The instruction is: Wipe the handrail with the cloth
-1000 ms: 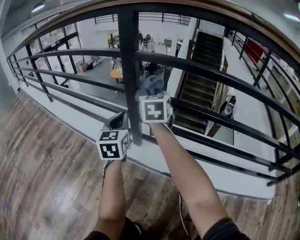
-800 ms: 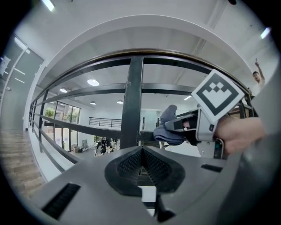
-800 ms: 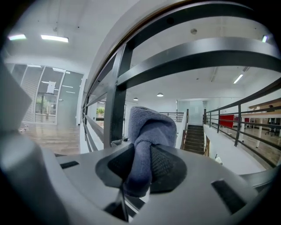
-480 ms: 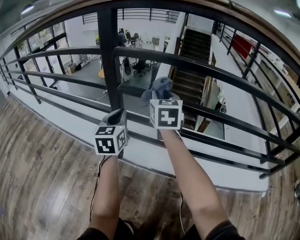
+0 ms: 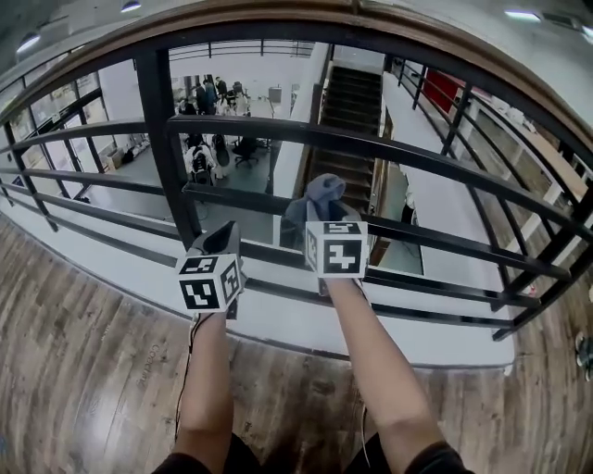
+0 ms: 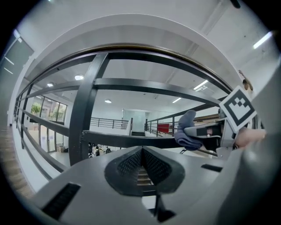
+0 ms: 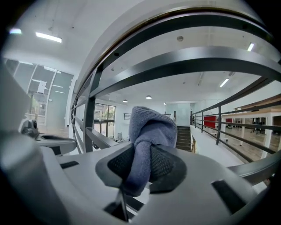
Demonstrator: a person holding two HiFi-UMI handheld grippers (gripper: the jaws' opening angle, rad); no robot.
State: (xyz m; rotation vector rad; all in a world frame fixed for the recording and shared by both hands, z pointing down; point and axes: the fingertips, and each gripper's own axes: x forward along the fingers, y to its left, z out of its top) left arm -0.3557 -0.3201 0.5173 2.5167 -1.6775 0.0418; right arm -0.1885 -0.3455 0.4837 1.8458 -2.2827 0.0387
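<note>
A person stands at a dark metal balustrade overlooking an atrium, a gripper in each hand, both raised toward its vertical post (image 5: 167,139). The right gripper (image 5: 321,211), to the right of the post, has its jaws clamped on a bunched blue-grey cloth (image 5: 320,193), whose folded top bulges out above the fingertips. The cloth hangs level with the middle horizontal bars (image 5: 435,236) that run rightward from the post, well below the wood-capped handrail (image 5: 371,23) that crowns it; whether the fabric touches a bar cannot be told. The left gripper (image 5: 222,241), just right of the post's foot and lower than its partner, has its jaws pressed together with nothing between them. The two grippers are near each other but apart, the left one's camera catching the cloth off to its right. Behind the post lie a staircase (image 5: 347,93) and a lower floor where people (image 5: 199,157) gather; wood planking (image 5: 74,352) spreads on the person's side of it.
</note>
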